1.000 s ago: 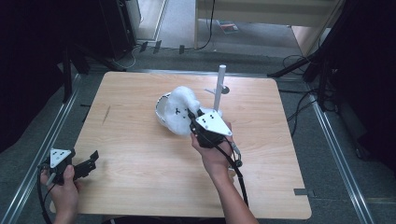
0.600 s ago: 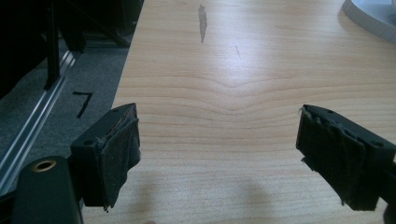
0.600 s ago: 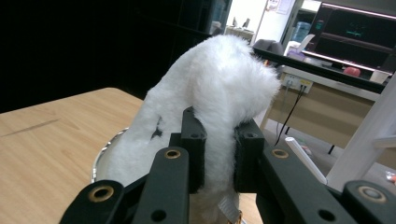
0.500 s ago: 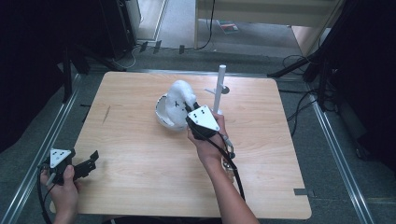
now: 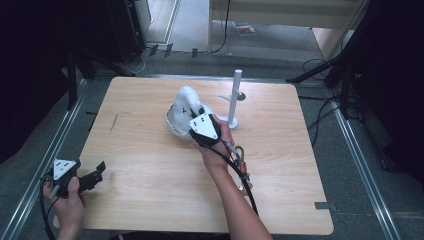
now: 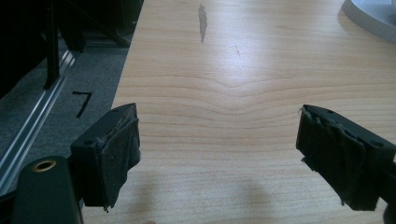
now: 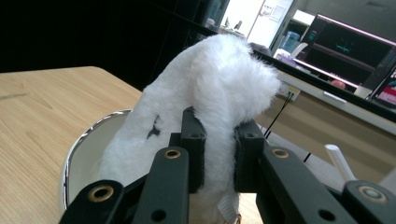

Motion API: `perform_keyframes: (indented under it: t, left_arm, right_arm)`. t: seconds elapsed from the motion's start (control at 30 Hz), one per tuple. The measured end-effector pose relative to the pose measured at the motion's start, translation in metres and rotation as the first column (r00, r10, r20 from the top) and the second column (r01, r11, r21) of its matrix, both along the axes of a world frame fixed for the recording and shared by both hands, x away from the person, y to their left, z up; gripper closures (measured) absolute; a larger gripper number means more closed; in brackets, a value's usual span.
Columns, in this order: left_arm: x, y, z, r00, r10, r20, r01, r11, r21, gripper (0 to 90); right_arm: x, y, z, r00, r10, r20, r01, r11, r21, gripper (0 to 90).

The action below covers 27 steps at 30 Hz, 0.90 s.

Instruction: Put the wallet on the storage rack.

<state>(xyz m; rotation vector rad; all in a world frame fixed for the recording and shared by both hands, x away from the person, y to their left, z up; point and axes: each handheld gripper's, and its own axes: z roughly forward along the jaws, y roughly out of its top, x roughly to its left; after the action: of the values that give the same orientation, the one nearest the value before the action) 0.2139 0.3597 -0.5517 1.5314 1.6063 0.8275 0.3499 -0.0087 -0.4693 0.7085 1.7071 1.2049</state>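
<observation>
A white fluffy plush piece (image 5: 187,99) stands up out of a white bowl (image 5: 172,124) near the table's middle. My right gripper (image 5: 194,121) is shut on it. In the right gripper view the two black jaws pinch the fluffy plush piece (image 7: 224,88) low down, with the bowl's rim (image 7: 81,139) beneath and to the left. My right gripper (image 7: 219,156) hides the plush's lower end. My left gripper (image 5: 95,175) rests at the table's front left corner. It is open with bare wood between its pads (image 6: 116,151).
A white post on a round base (image 5: 235,95) with a small side arm stands just right of the bowl. The wooden table (image 5: 150,190) is bare elsewhere. A metal rail and dark floor (image 6: 42,112) run along the left edge. The bowl's edge (image 6: 373,16) shows far off.
My right gripper has shifted a little to the left with the plush piece held in it. The left gripper has stayed still.
</observation>
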Motion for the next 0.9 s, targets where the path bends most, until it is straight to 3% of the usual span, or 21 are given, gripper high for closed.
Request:
perform_keyframes:
  t: [0.2, 0.3, 0.47, 0.57, 0.73, 0.77, 0.9]
  left_arm:
    - [0.000, 0.000, 0.000, 1.0000, -0.001, -0.001, 0.001, 1.0000, -0.004, 14.3]
    - [0.000, 0.000, 0.000, 1.0000, -0.002, -0.002, 0.002, 1.0000, -0.001, 14.3]
    - [0.000, 0.001, 0.000, 1.0000, -0.004, -0.005, 0.004, 1.0000, -0.001, 14.3]
    - [0.000, 0.001, 0.000, 1.0000, -0.004, -0.006, 0.004, 1.0000, -0.001, 14.3]
    - [0.000, 0.000, 0.000, 1.0000, -0.005, -0.006, 0.005, 1.0000, 0.002, 14.3]
    - [0.000, 0.000, 0.000, 1.0000, -0.005, -0.006, 0.005, 1.0000, 0.002, 14.3]
    - [0.000, 0.000, 0.000, 1.0000, -0.004, -0.006, 0.003, 1.0000, -0.001, 14.3]
  right_arm:
    - [0.001, 0.011, -0.005, 0.9998, 0.002, 0.018, -0.001, 0.9990, -0.044, 79.2]
    - [-0.001, 0.013, -0.006, 0.9996, 0.029, 0.001, -0.029, 0.9992, -0.028, 78.5]
    - [0.001, 0.009, -0.004, 0.9946, 0.073, -0.074, -0.069, 0.9959, 0.059, 76.4]
    - [0.004, 0.002, -0.001, 0.9837, 0.119, -0.135, -0.100, 0.9852, 0.139, 72.6]
    - [0.010, -0.009, 0.002, 0.9447, 0.219, -0.244, -0.144, 0.9458, 0.291, 60.0]
    - [0.010, -0.010, 0.002, 0.9386, 0.225, -0.262, -0.141, 0.9430, 0.301, 57.6]
    - [0.011, -0.012, 0.000, 0.9288, 0.218, -0.300, -0.130, 0.9494, 0.286, 52.0]
